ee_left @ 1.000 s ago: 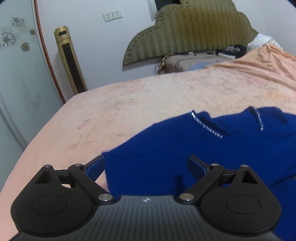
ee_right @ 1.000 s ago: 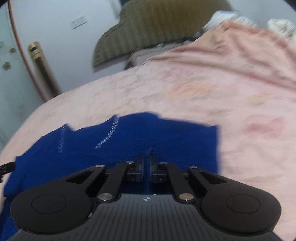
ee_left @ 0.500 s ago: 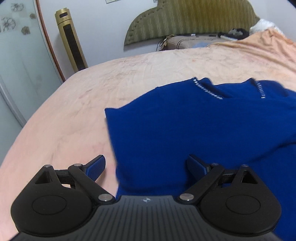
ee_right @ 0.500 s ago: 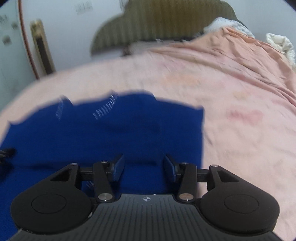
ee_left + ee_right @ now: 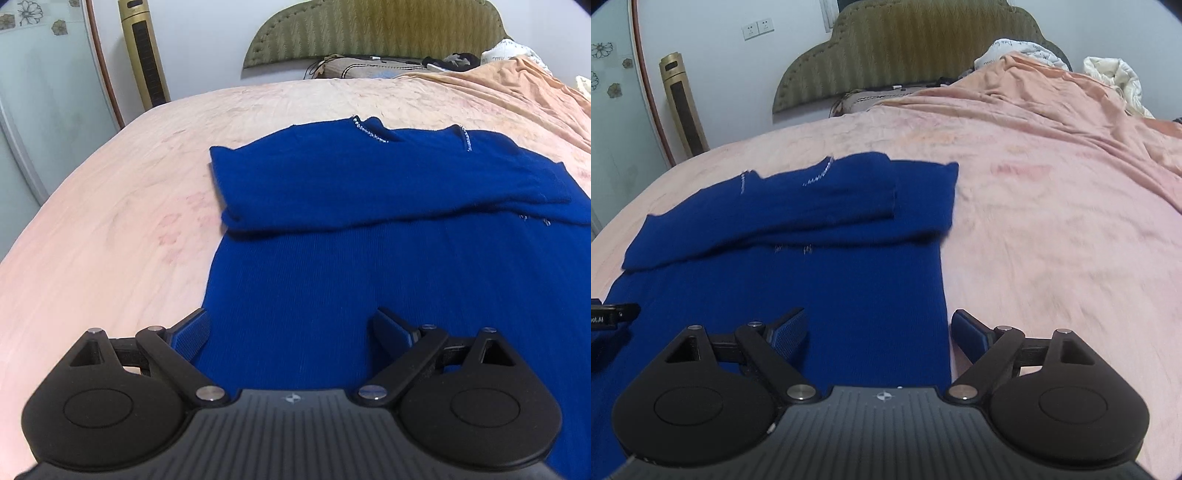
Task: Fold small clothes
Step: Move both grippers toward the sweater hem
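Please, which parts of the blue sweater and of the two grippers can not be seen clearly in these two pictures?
- Blue sweater: its lower hem is hidden behind the left gripper in the left wrist view, and behind the right gripper, whose jaws are opening with nothing pinched, in the right wrist view.
- Sweater's right side: cut off by the edge of the left wrist view.
- Left gripper in the right wrist view: only a tip shows at the picture edge.
- Beaded trim: blurred.

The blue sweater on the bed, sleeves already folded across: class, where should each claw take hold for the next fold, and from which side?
Probably the near hem of the blue sweater, one corner per claw, approached from the near side: the body lies flat, sleeves stacked across the chest, so lifting the hem folds it toward the collar.
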Motion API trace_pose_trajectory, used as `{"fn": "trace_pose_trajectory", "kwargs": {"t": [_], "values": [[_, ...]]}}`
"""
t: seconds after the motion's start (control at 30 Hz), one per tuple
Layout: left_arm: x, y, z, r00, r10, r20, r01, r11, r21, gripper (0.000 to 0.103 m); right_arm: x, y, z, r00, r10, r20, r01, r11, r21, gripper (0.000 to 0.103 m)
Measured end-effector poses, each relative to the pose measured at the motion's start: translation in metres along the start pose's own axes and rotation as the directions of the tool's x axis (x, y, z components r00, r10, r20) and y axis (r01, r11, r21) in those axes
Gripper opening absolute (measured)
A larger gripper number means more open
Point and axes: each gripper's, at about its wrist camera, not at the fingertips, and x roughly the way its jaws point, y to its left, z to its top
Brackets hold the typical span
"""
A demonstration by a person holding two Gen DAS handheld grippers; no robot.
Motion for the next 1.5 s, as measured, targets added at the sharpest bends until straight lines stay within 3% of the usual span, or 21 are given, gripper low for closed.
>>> {"fn": "trace_pose_trajectory", "kwargs": {"t": [0.3,0.5,0.57,0.67,0.77,0.87,1.0,1.13,1.23,1.3,1.37,1.43,1.5], "values": [[-0.025,0.001,-0.028,0.999,0.026,0.031,-0.026,1.000,0.013,0.096,-0.021,-0.013,-0.027,0.999,-0.002,0.032,0.000,0.999,0.048,0.088],[-0.043,0.012,-0.042,0.999,0.005,0.050,-0.004,1.000,-0.010,0.096,-0.024,0.004,-0.039,0.998,0.011,0.064,-0.012,1.000,0.009,0.093],[-0.049,0.022,-0.043,0.999,-0.010,0.044,0.011,0.999,-0.033,0.096,-0.024,0.006,-0.040,0.998,-0.010,0.063,0.010,1.000,0.010,0.090],[-0.058,0.038,-0.046,0.998,-0.017,0.064,0.020,0.998,-0.058,0.096,-0.029,0.005,-0.036,0.993,-0.103,0.057,0.105,0.994,-0.028,0.084],[-0.054,0.054,-0.049,0.999,-0.023,0.048,0.027,0.996,-0.086,0.096,-0.035,-0.001,-0.032,0.984,-0.159,0.075,0.164,0.985,-0.053,0.087],[-0.048,0.069,-0.051,0.998,-0.057,0.023,0.060,0.990,-0.127,0.096,-0.028,-0.009,-0.037,0.994,-0.106,0.022,0.106,0.994,-0.016,0.089],[-0.045,0.089,-0.053,0.988,-0.152,0.035,0.156,0.977,-0.148,0.096,-0.042,-0.010,-0.043,0.997,-0.054,0.053,0.057,0.998,-0.040,0.088],[-0.035,0.103,-0.050,0.961,-0.276,0.020,0.275,0.949,-0.154,0.096,-0.058,-0.038,-0.043,0.999,-0.023,0.049,0.020,0.998,0.061,0.087],[-0.031,0.098,-0.047,0.949,-0.316,0.014,0.315,0.939,-0.135,0.096,-0.058,-0.054,-0.047,0.999,0.034,0.002,-0.034,0.990,0.140,0.082],[-0.030,0.093,-0.046,0.946,-0.324,0.007,0.323,0.939,-0.122,0.095,-0.058,-0.048,-0.049,0.999,0.032,-0.011,-0.031,0.995,0.093,0.083],[-0.029,0.088,-0.045,0.945,-0.328,0.009,0.327,0.939,-0.106,0.095,-0.057,-0.035,-0.051,0.999,0.042,-0.028,-0.042,0.999,0.024,0.075],[-0.029,0.083,-0.044,0.941,-0.339,0.013,0.339,0.936,-0.092,0.087,-0.055,-0.025,-0.053,0.996,0.080,-0.036,-0.081,0.996,-0.031,0.057],[-0.031,0.077,-0.043,0.939,-0.342,0.021,0.343,0.937,-0.067,0.039,-0.054,-0.017,-0.053,0.997,0.063,-0.033,-0.065,0.996,-0.068,0.049]]}}
